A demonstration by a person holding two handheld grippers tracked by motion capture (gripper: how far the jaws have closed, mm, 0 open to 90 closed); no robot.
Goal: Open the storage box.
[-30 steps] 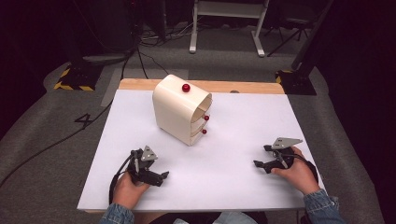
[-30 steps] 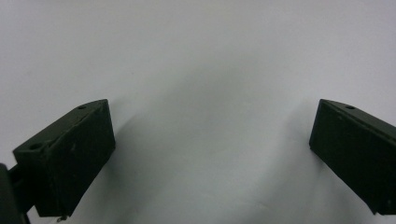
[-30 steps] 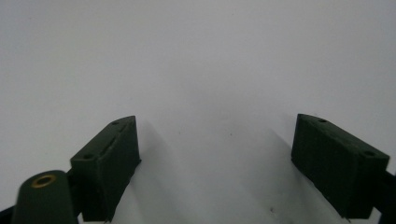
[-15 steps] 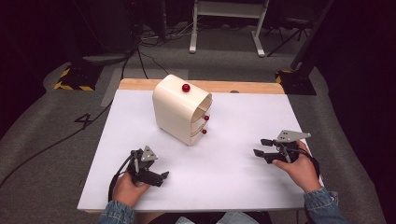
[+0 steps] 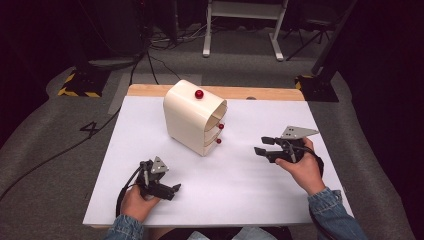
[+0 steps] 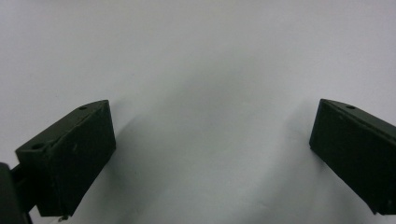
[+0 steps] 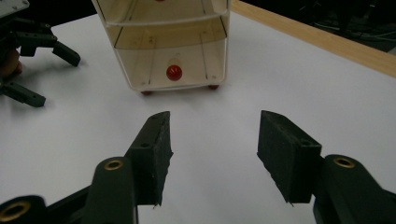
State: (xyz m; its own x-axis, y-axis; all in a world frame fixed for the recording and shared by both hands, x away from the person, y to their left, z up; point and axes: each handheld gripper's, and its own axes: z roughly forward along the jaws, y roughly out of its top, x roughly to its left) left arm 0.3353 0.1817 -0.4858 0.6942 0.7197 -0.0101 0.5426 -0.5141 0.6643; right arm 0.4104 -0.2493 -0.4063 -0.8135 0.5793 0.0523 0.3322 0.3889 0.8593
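Right hand-held gripper (image 5: 264, 145) moved toward drawer cabinet (image 5: 195, 117).

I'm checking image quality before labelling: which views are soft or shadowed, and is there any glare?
High view: even light on the white table, dark surroundings, slightly soft, no strong glare. Left gripper view: left tool open, blurry, broad soft shadow between its jaws. Right gripper view: right tool open and soft up close; the drawer unit sharper, its red knob slightly glinting.

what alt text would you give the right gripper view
The right gripper, its jaws open, points across a white table at a cream drawer unit with a red knob. The left gripper sits at the upper left.
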